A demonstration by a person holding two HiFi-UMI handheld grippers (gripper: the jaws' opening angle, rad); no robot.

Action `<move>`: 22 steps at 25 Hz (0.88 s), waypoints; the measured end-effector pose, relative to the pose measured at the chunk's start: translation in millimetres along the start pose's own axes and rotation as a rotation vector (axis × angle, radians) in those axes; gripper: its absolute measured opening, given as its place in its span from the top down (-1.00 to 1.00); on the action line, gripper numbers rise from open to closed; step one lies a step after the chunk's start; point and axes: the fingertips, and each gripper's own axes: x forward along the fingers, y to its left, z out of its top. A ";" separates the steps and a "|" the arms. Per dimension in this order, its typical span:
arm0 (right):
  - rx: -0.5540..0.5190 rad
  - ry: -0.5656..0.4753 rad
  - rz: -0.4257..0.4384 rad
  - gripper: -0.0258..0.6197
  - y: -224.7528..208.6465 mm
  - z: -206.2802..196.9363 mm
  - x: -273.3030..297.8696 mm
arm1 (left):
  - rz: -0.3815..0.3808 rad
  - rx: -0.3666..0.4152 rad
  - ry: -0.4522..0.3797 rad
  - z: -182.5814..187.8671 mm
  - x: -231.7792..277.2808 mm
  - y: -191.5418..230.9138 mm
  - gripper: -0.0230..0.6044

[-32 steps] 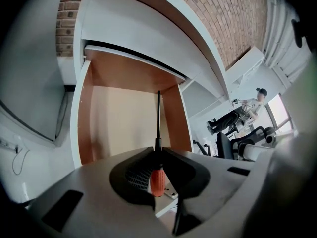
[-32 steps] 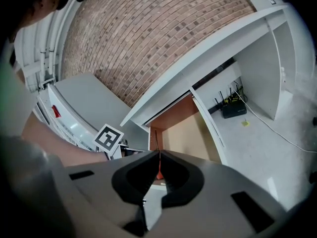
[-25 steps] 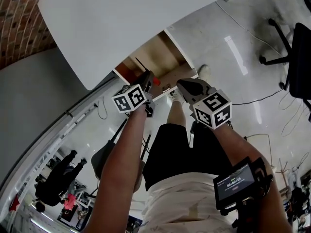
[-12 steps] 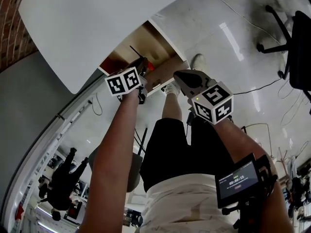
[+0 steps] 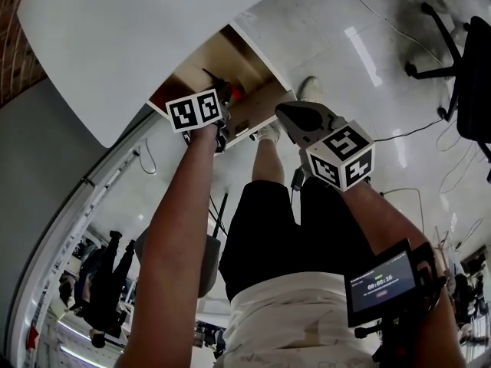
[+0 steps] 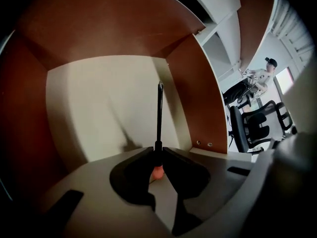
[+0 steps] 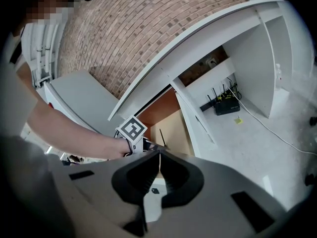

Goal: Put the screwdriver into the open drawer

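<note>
The screwdriver (image 6: 159, 110) has a thin black shaft and an orange handle (image 6: 157, 172). My left gripper (image 6: 158, 152) is shut on it where shaft meets handle, with the shaft pointing down into the open drawer (image 6: 104, 98). The drawer has a pale bottom and red-brown walls. In the head view the left gripper (image 5: 224, 98) reaches over the drawer's (image 5: 253, 110) front edge, and the orange handle (image 5: 235, 92) shows beside its marker cube. My right gripper (image 5: 282, 112) hangs just right of the drawer, shut and holding nothing. Its own view shows its jaws (image 7: 159, 152) together and the left cube (image 7: 132, 129) at the drawer (image 7: 173, 128).
The white desk top (image 5: 130, 29) juts out above the drawer. An office chair (image 5: 460, 60) and cables (image 5: 414, 148) are on the glossy floor at right. A router (image 7: 225, 105) sits under the desk. A person (image 6: 257, 78) and chairs are far off.
My left gripper has sunk with the screwdriver, from above the drawer's front edge down into the drawer, and tipped more steeply. The right gripper has hardly shifted.
</note>
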 end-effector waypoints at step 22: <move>0.045 0.001 -0.026 0.85 -11.8 1.5 5.7 | 0.040 -0.088 0.090 -18.4 22.1 24.2 0.69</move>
